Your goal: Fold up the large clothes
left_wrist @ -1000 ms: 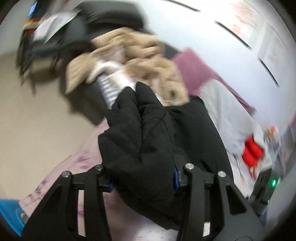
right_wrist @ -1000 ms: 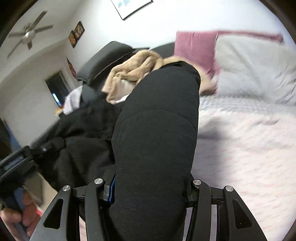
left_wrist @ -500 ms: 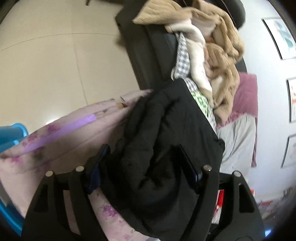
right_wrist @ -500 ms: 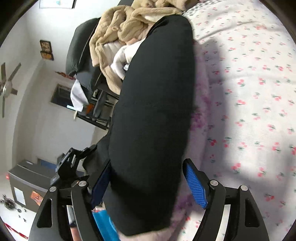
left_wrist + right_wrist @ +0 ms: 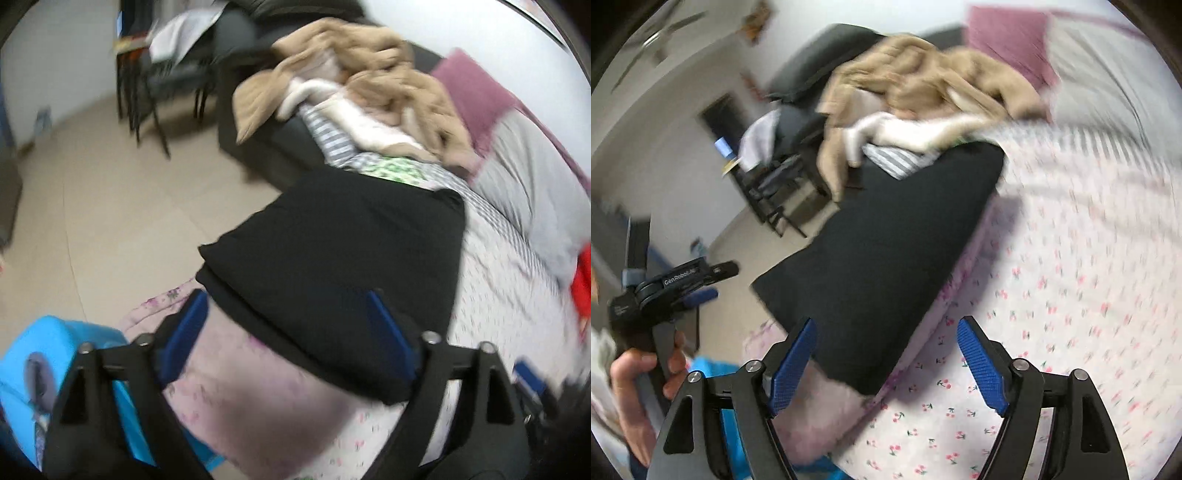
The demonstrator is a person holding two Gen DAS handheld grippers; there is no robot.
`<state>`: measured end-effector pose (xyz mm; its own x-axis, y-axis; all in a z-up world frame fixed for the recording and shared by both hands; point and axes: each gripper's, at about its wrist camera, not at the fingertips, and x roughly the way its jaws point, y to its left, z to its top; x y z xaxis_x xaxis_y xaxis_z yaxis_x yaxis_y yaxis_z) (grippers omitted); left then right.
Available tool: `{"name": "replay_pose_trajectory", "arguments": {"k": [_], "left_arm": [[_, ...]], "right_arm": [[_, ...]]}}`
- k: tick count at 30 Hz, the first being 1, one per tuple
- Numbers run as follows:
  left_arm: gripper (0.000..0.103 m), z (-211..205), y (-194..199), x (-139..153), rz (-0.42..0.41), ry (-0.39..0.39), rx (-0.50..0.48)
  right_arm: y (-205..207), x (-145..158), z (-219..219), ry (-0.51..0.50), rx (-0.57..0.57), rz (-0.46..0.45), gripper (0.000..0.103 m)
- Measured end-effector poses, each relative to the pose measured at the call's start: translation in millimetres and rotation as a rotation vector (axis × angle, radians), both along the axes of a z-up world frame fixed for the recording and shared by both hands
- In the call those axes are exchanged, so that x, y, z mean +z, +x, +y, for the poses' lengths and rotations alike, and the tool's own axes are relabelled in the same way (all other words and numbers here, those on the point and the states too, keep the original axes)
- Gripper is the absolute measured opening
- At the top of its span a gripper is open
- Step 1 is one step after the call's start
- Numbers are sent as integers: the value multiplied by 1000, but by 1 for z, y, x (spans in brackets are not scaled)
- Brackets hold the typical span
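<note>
While the folded black garment [image 5: 343,258] lies on the bed [image 5: 1071,295], both hand-held grippers are letting it go.

Largest first: the bed with its cherry-print sheet gives wide free room to the right of the garment, while the garment's long axis runs along the bed's left edge, away from both cameras toward the pile of beige clothes [image 5: 388,74]. Its near end reaches between the fingers of the left hand-held gripper [image 5: 291,339] and just ahead of the right hand-held gripper [image 5: 886,362]; the left one seems nearer to it. Both have jaws that are opening, and the blue pads [image 5: 982,369] do not press the cloth. Beyond the left edge is only floor [image 5: 110,203], so I think any push should go rightward.
</note>
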<state>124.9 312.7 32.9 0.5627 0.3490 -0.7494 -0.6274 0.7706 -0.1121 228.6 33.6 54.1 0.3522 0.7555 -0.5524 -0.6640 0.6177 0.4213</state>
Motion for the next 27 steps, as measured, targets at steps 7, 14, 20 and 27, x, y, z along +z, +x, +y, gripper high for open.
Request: {"name": "replay_pose_trajectory", "arguments": {"k": [7, 14, 20, 27], "left_arm": [[95, -61, -24, 5, -3, 87, -24], [97, -105, -45, 11, 0, 185, -84], [97, -113, -46, 10, -1, 179, -121], [98, -119, -65, 8, 14, 213, -96]], "right_arm": [[-26, 17, -25, 4, -31, -138, 98], [-36, 26, -46, 2, -36, -141, 103], [-45, 27, -44, -55, -49, -190, 103], [-50, 25, -42, -88, -35, -184, 103]]}}
